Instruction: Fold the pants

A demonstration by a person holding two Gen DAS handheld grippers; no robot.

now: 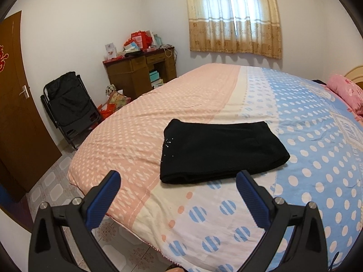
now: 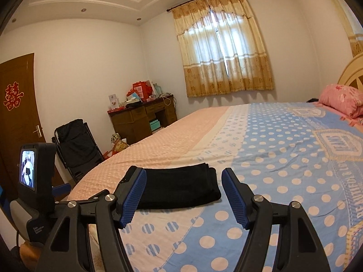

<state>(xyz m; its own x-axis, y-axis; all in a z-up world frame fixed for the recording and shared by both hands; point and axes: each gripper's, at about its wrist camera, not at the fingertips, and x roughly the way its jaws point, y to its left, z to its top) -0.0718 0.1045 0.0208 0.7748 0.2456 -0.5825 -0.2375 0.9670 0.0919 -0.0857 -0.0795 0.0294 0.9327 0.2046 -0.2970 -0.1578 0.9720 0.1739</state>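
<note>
Black pants [image 1: 217,151] lie folded into a flat rectangle on the bed's dotted quilt [image 1: 204,95], with small sparkling studs near their left edge. My left gripper [image 1: 178,176] hovers open just in front of the near edge of the pants, nothing between its blue pads. In the right wrist view the same pants [image 2: 179,188] show as a low stacked bundle. My right gripper [image 2: 183,176] is open in front of them and holds nothing. The left gripper's body with its small screen [image 2: 28,170] sits at the left of that view.
A pink pillow [image 1: 347,93] lies at the bed's head on the right. Beyond the bed's left side stand a folded black chair [image 1: 70,106], a cluttered wooden desk [image 1: 138,70], bags on the tiled floor and a brown door [image 1: 15,104]. A curtained window [image 1: 233,15] is behind.
</note>
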